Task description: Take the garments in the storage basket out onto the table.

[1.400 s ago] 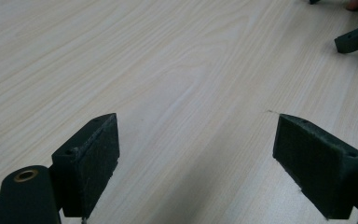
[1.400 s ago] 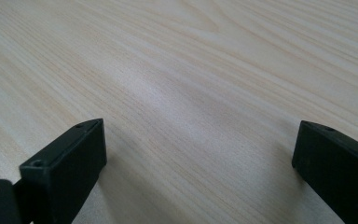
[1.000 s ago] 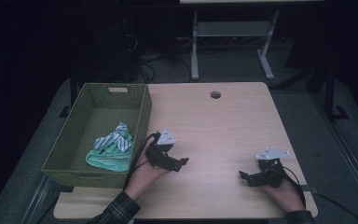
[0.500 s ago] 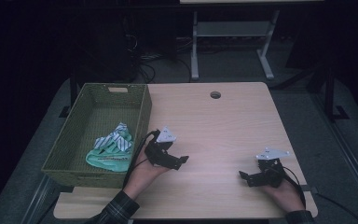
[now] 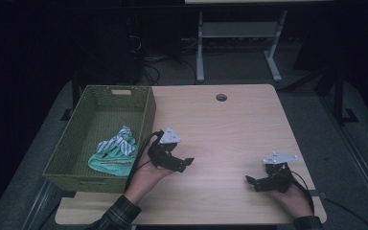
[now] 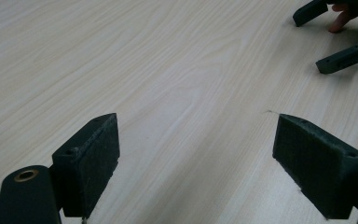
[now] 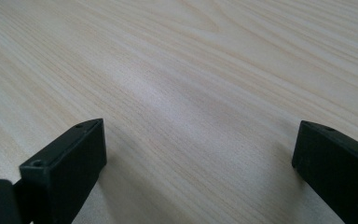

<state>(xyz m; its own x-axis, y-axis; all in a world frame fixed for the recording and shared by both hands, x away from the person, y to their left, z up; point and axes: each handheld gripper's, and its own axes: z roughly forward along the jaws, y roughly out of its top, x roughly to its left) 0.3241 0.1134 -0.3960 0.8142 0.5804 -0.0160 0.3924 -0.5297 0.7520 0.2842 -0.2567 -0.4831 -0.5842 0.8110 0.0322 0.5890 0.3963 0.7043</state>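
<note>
Hands low in the frame, resting on bare table [image 5: 230, 129]. Right gripper [image 5: 255, 181] at lower right, jaws spread wide, nothing between them. Left gripper [image 5: 184, 163] just left of centre, jaws equally wide and empty, pointing right, away from the green basket [image 5: 146, 112] just beside it. Farther left, inside that basket near its front wall, green and striped cloth [image 5: 114, 152], crumpled, apart from both tools. Likely risks in reaching for it: jaw tip catching on the woven rim, basket sliding on a sideways push, only a loose fold pinched and the cloth slipping free.
</note>
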